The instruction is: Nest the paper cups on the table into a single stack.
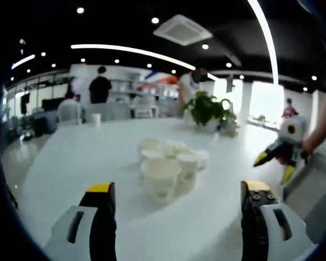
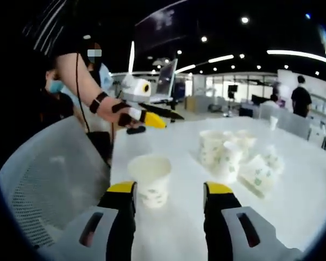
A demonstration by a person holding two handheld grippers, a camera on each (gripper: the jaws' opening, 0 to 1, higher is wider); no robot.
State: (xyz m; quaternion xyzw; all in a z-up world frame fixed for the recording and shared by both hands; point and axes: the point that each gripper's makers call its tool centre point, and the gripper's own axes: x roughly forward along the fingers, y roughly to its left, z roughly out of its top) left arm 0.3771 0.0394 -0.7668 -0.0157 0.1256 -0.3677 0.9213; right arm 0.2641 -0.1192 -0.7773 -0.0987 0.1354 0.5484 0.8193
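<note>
- In the right gripper view, the right gripper [image 2: 168,198] is nearest, its jaws spread apart and holding nothing.
- Just beyond its jaw tips, and between them, a single paper cup [image 2: 150,179] stands upright on the white table [image 2: 293,217], mouth up and apart from the others.
- Farther and to the right sits the group of cups [image 2: 228,152]; some are upright and close together, and at least one at the right side lies tilted or on its side.
- A white mesh chair back [image 2: 49,174] is at the left, beside the table edge.
- Far left in this view, a person's hand holds the left gripper [image 2: 146,118]; its yellow tips look parted here.
- In the left gripper view, the left gripper's own jaws are wide apart and empty, and the same cluster [image 1: 171,163] stands ahead of them near the table middle.
- To the far right there, the right gripper [image 1: 277,163] shows with its yellow tips open.
- A green plant [image 1: 206,107] stands at the far end of the table, with people beyond it.
- My judgement: these cups are very light and thin, so they will crush or tip easily. It is better to take one by the side wall below the rim, with gentle pressure, and lower it straight into another.
</note>
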